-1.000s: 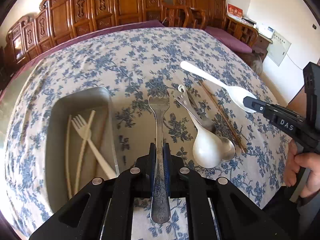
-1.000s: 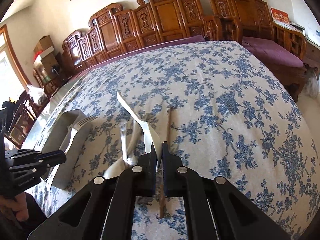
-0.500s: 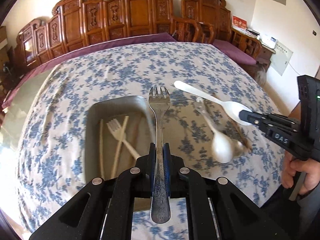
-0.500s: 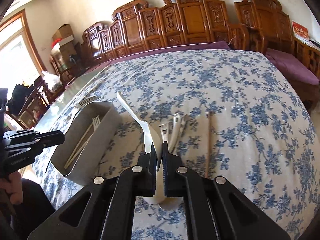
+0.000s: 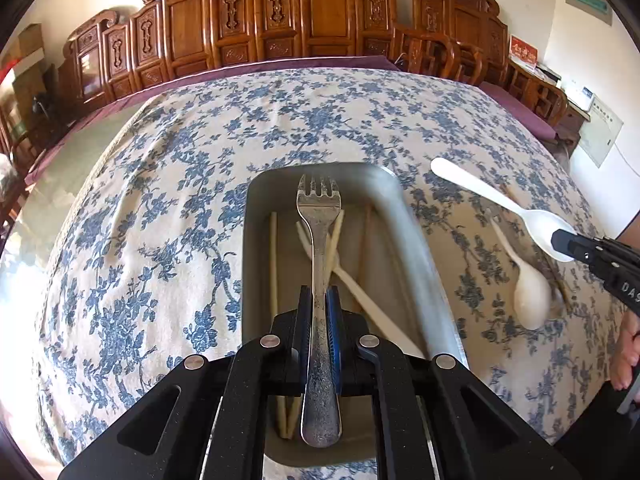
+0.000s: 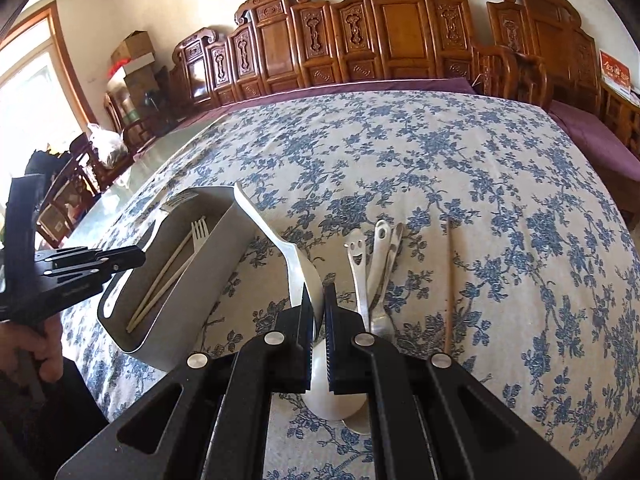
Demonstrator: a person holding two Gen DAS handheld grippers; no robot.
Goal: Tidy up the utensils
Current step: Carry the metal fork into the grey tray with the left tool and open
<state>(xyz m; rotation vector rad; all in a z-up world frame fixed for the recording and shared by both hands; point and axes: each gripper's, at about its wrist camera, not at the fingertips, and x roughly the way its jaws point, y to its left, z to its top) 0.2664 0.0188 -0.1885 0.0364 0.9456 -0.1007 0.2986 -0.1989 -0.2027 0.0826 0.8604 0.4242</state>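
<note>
My left gripper (image 5: pixel 319 308) is shut on a metal fork (image 5: pixel 319 248) and holds it over the grey tray (image 5: pixel 416 248), tines pointing away. The tray holds a pale plastic fork (image 6: pixel 199 234) and pale chopsticks (image 5: pixel 273 256). My right gripper (image 6: pixel 319 308) is shut on a white plastic spoon (image 6: pixel 276 240) by its bowl, handle pointing up and left, just right of the tray (image 6: pixel 200 280). In the left wrist view the right gripper (image 5: pixel 592 252) and its spoon (image 5: pixel 500 204) hang at the right.
On the floral tablecloth (image 6: pixel 440 168) lie a smiley-face metal utensil (image 6: pixel 356 256), a white ladle spoon (image 5: pixel 528 292), a metal spoon (image 6: pixel 384 280) and a brown chopstick (image 6: pixel 450 280). Carved wooden chairs (image 5: pixel 320 12) line the far side. The table edge is near me.
My left gripper has carried the metal fork leftwards until it is above the tray. My right gripper has lifted the white spoon and pulled back towards me, nearer the tray.
</note>
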